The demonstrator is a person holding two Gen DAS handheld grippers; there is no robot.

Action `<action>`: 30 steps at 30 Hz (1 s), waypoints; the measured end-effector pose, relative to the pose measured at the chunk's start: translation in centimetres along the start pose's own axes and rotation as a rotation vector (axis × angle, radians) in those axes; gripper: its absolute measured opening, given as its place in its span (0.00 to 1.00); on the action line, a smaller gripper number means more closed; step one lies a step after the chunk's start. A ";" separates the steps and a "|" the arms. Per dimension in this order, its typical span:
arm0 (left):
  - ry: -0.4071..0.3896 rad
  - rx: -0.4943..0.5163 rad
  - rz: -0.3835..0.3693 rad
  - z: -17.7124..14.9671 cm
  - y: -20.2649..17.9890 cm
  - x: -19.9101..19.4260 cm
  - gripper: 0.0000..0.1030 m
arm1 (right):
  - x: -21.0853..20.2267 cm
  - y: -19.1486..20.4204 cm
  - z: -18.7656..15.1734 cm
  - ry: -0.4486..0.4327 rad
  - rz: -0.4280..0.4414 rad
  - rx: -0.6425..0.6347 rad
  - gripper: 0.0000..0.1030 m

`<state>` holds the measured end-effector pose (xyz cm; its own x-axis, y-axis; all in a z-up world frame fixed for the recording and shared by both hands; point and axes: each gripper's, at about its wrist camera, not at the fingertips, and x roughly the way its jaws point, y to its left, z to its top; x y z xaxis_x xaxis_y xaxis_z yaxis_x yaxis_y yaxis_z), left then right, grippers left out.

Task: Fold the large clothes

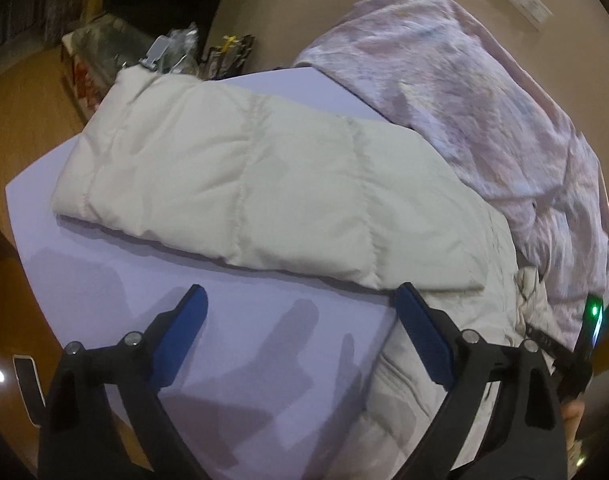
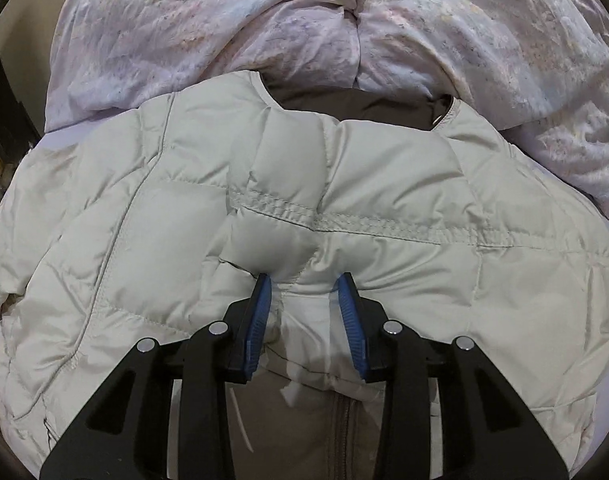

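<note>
Right gripper (image 2: 304, 284) of mine stands half-spread, a fold of the cream quilted puffer jacket (image 2: 152, 240) bunched between its pads; left gripper (image 1: 300, 300) gapes wide over the lilac sheet (image 1: 264, 344).

So the bed (image 1: 116, 292) has a plain pale lavender sheet, with a bare stretch along the near side in the left wrist view. A cream quilted puffer jacket (image 1: 264, 184) lies flat right on it, one sleeve stretched out toward the bed's corner. Behind the jacket there's a crumpled pinkish-lilac duvet (image 1: 484, 112) heaped on the bed too, touching the jacket's collar edge in the right wrist view.
</note>
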<state>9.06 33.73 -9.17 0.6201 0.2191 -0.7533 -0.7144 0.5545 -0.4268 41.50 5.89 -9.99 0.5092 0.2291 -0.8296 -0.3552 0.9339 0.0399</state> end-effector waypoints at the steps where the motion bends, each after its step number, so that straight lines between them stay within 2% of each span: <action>1: 0.003 -0.016 -0.004 0.1 0.3 0.1 0.86 | 0.0 -0.2 0.0 -0.002 0.008 0.004 0.37; 8: -0.024 -0.221 -0.051 1.8 4.0 0.0 0.75 | -0.2 -0.5 0.0 -0.027 0.034 0.018 0.38; 12: -0.050 -0.343 -0.087 2.5 6.1 0.0 0.64 | -0.2 -0.8 0.0 -0.037 0.051 0.029 0.38; 14: -0.061 -0.391 -0.090 2.9 7.3 0.1 0.55 | -0.2 -0.8 -0.1 -0.042 0.054 0.031 0.38; 18: -0.058 -0.443 -0.058 3.5 8.8 0.6 0.18 | -0.3 -0.9 -0.3 -0.052 0.061 0.034 0.38; 19: -0.057 -0.443 -0.058 3.6 9.2 0.7 0.13 | -0.3 -0.9 -0.3 -0.053 0.062 0.035 0.38; 24: -0.063 -0.370 -0.026 4.7 8.4 0.5 0.04 | -0.3 -1.1 -0.3 -0.051 0.073 0.040 0.38; 30: -0.166 -0.191 -0.014 7.5 3.3 -3.0 0.03 | -0.3 -1.0 -0.2 -0.039 0.073 0.029 0.38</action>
<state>7.31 40.96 -4.57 0.6638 0.3504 -0.6607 -0.7440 0.3998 -0.5354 41.54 4.85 -9.92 0.5134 0.3068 -0.8014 -0.3695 0.9219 0.1162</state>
